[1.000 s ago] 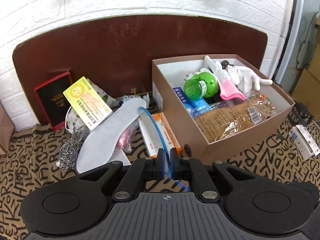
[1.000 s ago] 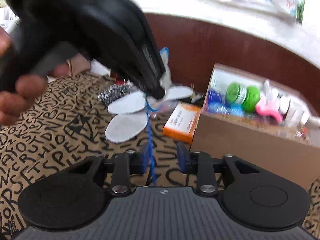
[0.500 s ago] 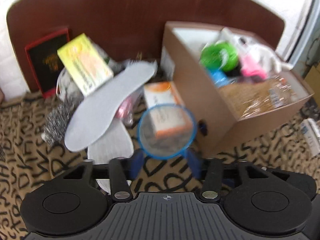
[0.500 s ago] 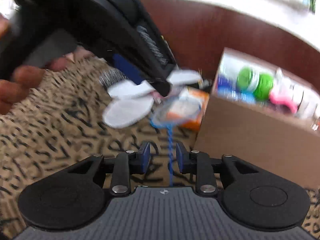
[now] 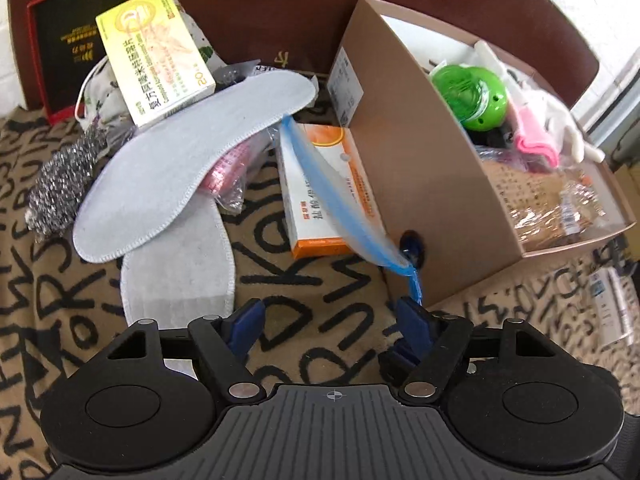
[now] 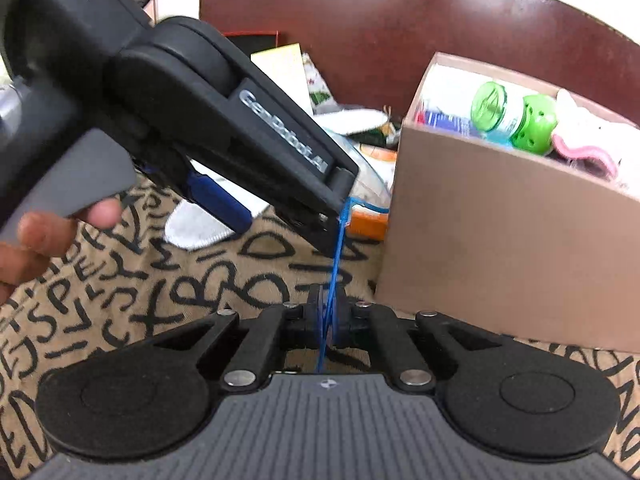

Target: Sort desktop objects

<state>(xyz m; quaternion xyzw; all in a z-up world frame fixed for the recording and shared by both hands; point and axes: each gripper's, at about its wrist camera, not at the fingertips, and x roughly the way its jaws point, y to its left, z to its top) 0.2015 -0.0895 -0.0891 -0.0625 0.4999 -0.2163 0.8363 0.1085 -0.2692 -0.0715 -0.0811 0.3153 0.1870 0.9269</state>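
the right gripper pinches a blue-rimmed strainer by its handle; the left gripper's jaws have just opened wide, empty. the box is part filled, while insoles and cartons await sorting

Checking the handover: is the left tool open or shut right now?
Open. The left tool has just been opening; its blue pads stand wide apart, with the blue-rimmed strainer ahead, its handle pinched by the right tool.
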